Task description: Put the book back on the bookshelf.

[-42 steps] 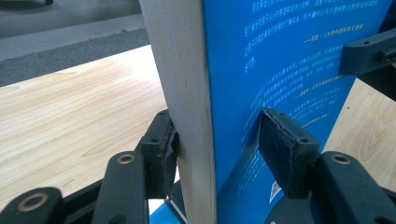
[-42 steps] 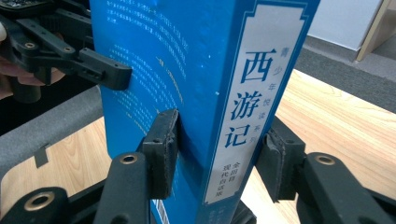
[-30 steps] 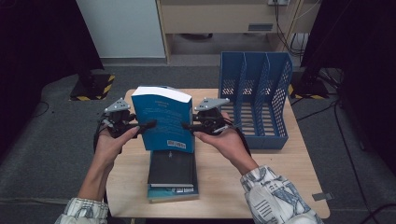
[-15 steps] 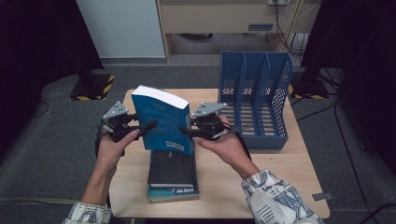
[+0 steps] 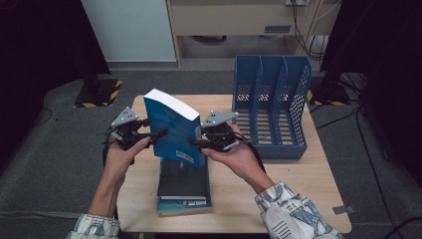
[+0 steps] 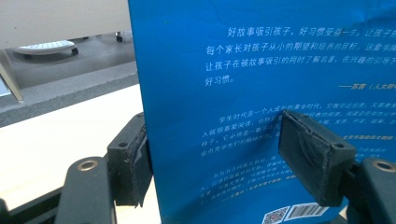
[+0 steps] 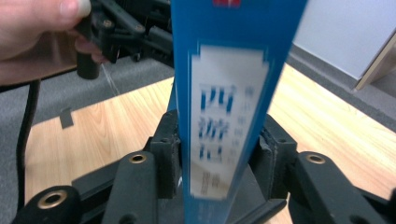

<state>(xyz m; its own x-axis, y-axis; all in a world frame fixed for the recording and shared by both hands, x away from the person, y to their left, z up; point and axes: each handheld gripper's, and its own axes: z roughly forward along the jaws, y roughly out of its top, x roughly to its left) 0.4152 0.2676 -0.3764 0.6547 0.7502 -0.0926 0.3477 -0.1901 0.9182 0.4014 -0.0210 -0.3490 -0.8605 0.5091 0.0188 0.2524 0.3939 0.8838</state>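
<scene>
Wooden table: blue book upright, clamped at spine by right gripper; left gripper jaws just opening, book edge between.

The blue book stands upright and slightly tilted above the stack of books, its lower edge just over the top one. Its white page edge faces up. The back cover carries white Chinese text and a barcode near the bottom. The spine bears a white label with blue characters, blurred.
</scene>
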